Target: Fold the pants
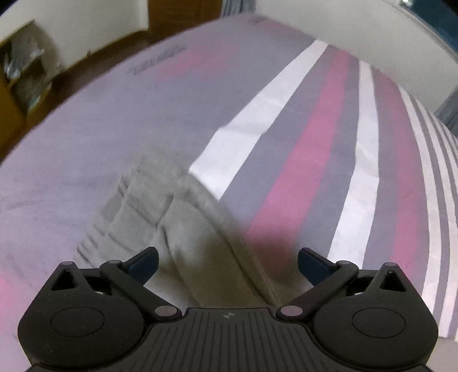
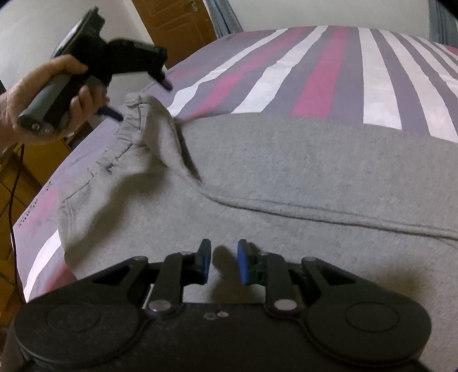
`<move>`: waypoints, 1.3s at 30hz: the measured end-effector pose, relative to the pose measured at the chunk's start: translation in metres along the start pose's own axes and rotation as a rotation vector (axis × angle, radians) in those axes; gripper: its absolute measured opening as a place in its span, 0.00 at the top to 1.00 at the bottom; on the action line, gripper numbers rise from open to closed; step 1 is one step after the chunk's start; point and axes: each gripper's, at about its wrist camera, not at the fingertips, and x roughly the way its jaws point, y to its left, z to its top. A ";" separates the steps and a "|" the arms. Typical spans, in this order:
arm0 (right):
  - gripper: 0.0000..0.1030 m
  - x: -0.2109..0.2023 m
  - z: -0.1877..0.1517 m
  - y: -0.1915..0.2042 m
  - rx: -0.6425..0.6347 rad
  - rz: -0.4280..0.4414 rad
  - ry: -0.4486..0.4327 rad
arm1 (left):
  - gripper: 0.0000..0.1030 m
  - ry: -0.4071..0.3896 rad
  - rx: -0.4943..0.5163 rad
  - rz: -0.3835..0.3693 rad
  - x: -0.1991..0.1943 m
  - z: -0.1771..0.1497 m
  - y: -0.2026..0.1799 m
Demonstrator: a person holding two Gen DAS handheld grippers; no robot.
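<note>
Grey sweatpants [image 2: 286, 171] lie spread across a bed with a pink, grey and white striped sheet [image 2: 329, 71]. One end with stitched bands [image 2: 128, 126] bunches into a raised fold at the far left. In the right wrist view my right gripper [image 2: 223, 257] hovers low over the grey cloth, jaws a narrow gap apart with nothing between them. A hand [image 2: 43, 94] holds my left gripper [image 2: 141, 99] just above that bunched end, jaws wide. In the left wrist view the left gripper [image 1: 229, 264] stands open over the pants' banded end [image 1: 160, 206], gripping nothing.
The bed's left edge drops to a wooden floor [image 1: 94, 60]. A wooden shelf unit [image 1: 20, 77] stands beside it, and a wooden door [image 2: 177, 20] is behind. A red cable [image 2: 14, 183] hangs from the left hand. Bare striped sheet [image 1: 315, 128] stretches beyond the pants.
</note>
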 end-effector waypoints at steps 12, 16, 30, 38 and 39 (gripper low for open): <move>0.79 0.003 0.004 -0.009 0.099 0.014 0.008 | 0.82 0.096 -0.145 -0.109 0.020 -0.038 0.060; 0.76 0.004 0.009 -0.019 0.182 0.025 0.004 | 0.91 0.047 -0.180 -0.173 0.003 -0.063 0.090; 0.93 0.001 0.014 -0.055 0.530 0.041 -0.158 | 0.91 -0.034 -0.174 -0.292 -0.034 -0.097 0.122; 0.93 -0.075 -0.024 0.008 0.325 0.090 -0.188 | 0.91 -0.082 -0.127 -0.349 -0.088 -0.131 0.168; 0.93 -0.074 -0.028 0.015 0.317 0.096 -0.172 | 0.91 -0.078 -0.115 -0.337 -0.088 -0.138 0.177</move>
